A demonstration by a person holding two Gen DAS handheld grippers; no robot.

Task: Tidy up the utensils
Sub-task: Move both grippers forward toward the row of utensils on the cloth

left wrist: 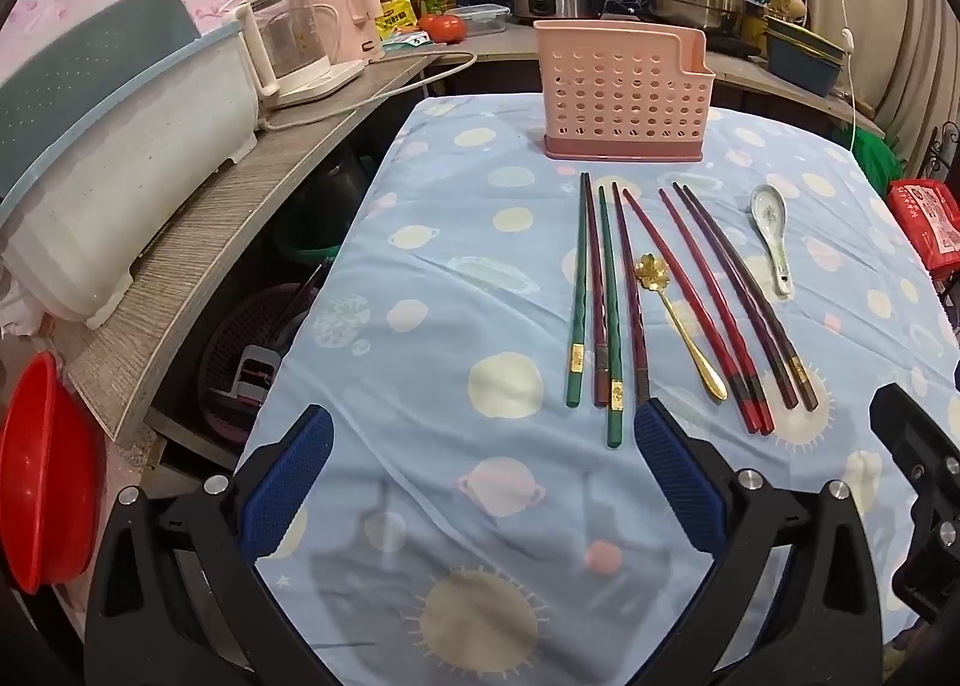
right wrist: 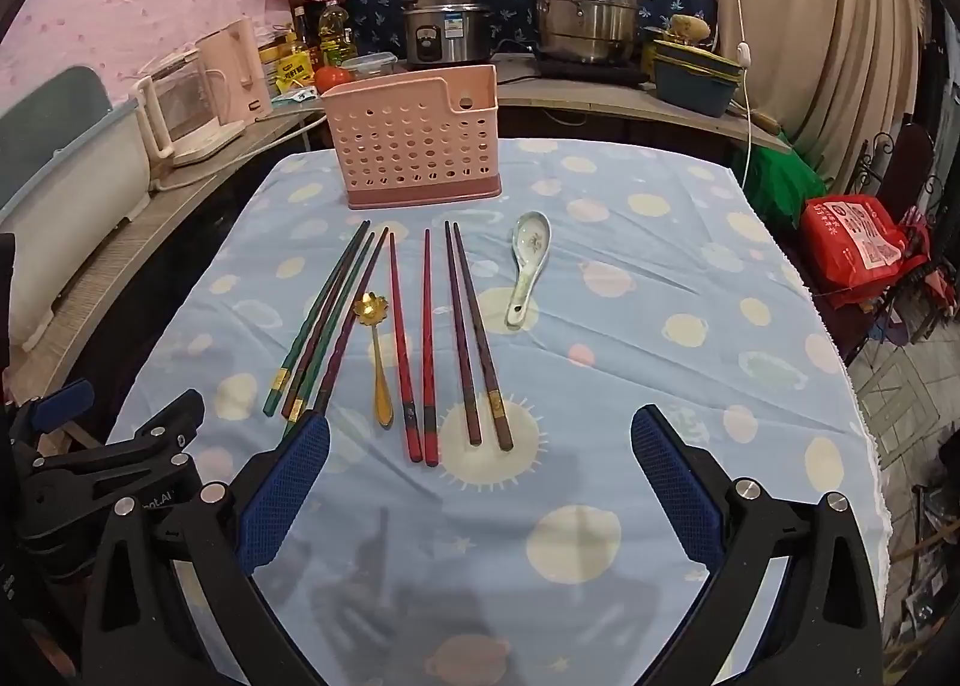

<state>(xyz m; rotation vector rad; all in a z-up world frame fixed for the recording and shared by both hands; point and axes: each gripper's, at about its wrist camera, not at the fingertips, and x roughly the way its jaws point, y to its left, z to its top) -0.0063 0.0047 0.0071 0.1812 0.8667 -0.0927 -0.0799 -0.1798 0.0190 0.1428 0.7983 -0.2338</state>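
A pink perforated utensil holder (left wrist: 624,86) (right wrist: 414,140) stands empty at the far side of the table. In front of it lie several chopsticks: green and dark ones (left wrist: 609,302) (right wrist: 327,320), a red pair (left wrist: 702,308) (right wrist: 414,350) and a brown pair (left wrist: 747,293) (right wrist: 477,335). A gold flower spoon (left wrist: 681,326) (right wrist: 377,353) lies among them. A white ceramic spoon (left wrist: 771,233) (right wrist: 528,263) lies to the right. My left gripper (left wrist: 483,422) and right gripper (right wrist: 480,425) are open and empty, just above the cloth on the near side of the utensils.
The table has a blue planet-print cloth (left wrist: 450,278) (right wrist: 660,296). A grey counter on the left holds a dish rack (left wrist: 120,158) and a kettle (left wrist: 300,44). A rice cooker (right wrist: 447,23) and steel pot (right wrist: 585,5) stand behind. A red bowl (left wrist: 42,470) is low left.
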